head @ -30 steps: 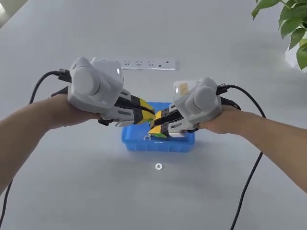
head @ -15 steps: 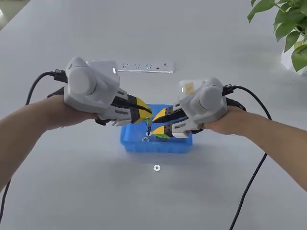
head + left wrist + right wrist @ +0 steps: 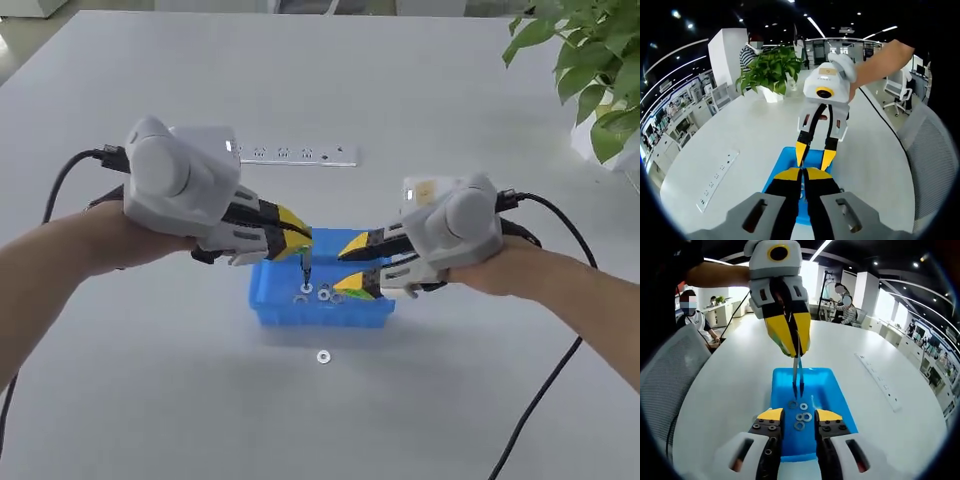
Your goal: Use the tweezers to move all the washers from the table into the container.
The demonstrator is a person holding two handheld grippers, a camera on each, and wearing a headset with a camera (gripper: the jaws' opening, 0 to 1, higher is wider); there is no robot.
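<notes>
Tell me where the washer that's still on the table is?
In the head view, the lone washer lies on the grey table, just in front of the blue container on the person's side, near the middle of its front wall.

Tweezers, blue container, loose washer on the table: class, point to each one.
tweezers (image 3: 798, 363): right gripper view, upper shaft.
blue container (image 3: 320, 316): head view, front wall.
washer (image 3: 323, 357): head view, the ring itself.
</notes>
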